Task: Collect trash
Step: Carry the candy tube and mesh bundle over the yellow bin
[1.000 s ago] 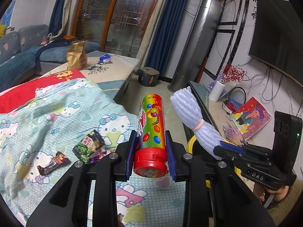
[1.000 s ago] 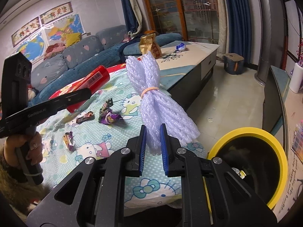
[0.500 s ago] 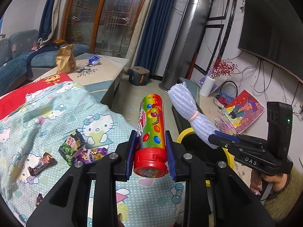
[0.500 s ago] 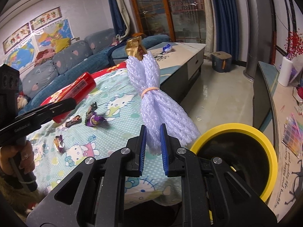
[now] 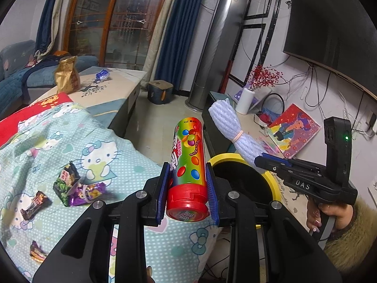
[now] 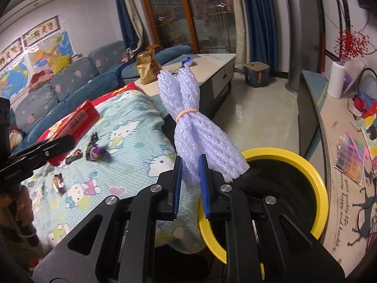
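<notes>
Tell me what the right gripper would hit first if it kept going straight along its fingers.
Probably the yellow-rimmed bin: the right gripper, shut on the foam net bundle, points down toward its near rim, though depth is unclear.

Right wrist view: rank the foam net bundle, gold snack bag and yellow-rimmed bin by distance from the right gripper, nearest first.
1. Foam net bundle, clamped in the right gripper.
2. Yellow-rimmed bin, just below, to the right.
3. Gold snack bag, far back on the coffee table, left.

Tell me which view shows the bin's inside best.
Right wrist. The yellow-rimmed bin sits close below the foam net, most of its dark interior visible. Left wrist shows only part of the rim, the rest hidden behind the candy tube and both grippers.
</notes>
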A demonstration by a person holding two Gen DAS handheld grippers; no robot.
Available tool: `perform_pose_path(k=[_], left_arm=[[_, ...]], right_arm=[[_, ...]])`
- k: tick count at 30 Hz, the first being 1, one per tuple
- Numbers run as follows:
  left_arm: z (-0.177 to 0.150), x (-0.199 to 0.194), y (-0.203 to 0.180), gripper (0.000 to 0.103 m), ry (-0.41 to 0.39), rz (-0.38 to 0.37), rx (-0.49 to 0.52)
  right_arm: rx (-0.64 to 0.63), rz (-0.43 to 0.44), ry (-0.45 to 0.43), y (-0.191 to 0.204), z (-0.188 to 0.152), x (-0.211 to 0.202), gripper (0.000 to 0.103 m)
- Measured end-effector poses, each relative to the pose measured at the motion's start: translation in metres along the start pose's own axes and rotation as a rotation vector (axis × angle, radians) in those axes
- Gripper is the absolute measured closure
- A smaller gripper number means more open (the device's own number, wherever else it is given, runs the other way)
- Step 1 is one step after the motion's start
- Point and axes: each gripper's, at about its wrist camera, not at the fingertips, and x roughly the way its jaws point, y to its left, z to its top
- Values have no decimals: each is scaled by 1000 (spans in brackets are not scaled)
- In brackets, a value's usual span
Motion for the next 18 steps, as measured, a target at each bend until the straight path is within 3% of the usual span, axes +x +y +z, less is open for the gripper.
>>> perform_pose_path(k=[18], left_arm=[[-11,32,-44,75,50,-65,84]], right_arm=[[103,-104,12,-56,-12,-1,93]])
